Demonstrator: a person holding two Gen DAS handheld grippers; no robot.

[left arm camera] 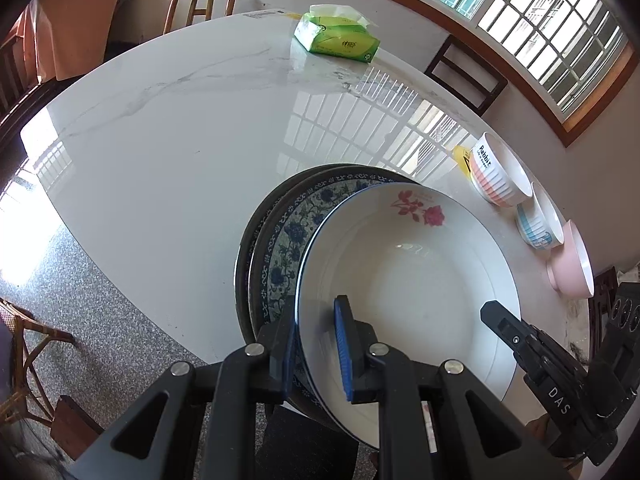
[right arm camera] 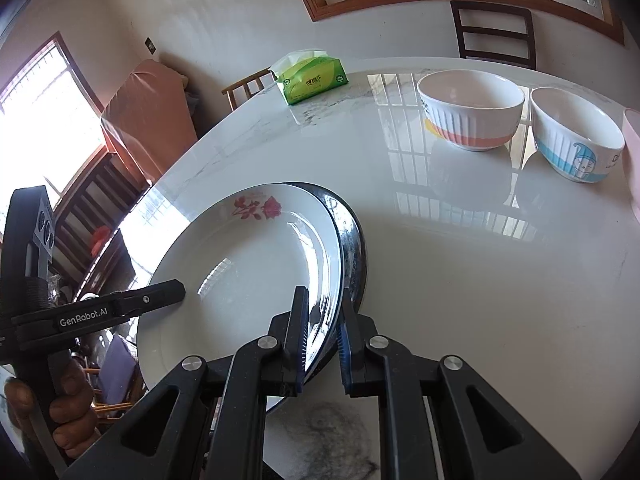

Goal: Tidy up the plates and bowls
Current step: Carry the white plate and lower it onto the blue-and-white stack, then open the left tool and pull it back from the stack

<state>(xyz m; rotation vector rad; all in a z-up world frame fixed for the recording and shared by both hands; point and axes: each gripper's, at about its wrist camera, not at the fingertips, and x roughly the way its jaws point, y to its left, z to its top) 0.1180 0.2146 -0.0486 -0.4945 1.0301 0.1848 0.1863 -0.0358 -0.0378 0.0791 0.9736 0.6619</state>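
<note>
A stack of plates is held between both grippers over the near edge of the table: a white rose plate (left arm camera: 404, 264) (right arm camera: 248, 260) on top, a blue floral plate (left arm camera: 288, 232) under it and a dark plate (left arm camera: 244, 248) (right arm camera: 354, 240) at the bottom. My left gripper (left arm camera: 316, 344) is shut on the stack's rim, one blue pad inside the white plate and the other finger under the rim. On the opposite rim my right gripper (right arm camera: 324, 340) is shut the same way. Each gripper's tip shows in the other's view, the right gripper (left arm camera: 500, 320) and the left gripper (right arm camera: 172, 290).
Three bowls stand in a row on the white marble table (left arm camera: 180, 152) (right arm camera: 460, 260): an orange-banded bowl (left arm camera: 500, 176) (right arm camera: 472, 116), a blue-banded bowl (left arm camera: 538, 220) (right arm camera: 576, 136) and a pink bowl (left arm camera: 572, 260) (right arm camera: 632, 152). A green tissue pack (left arm camera: 336, 36) (right arm camera: 312, 76) lies at the far side. Chairs surround the table.
</note>
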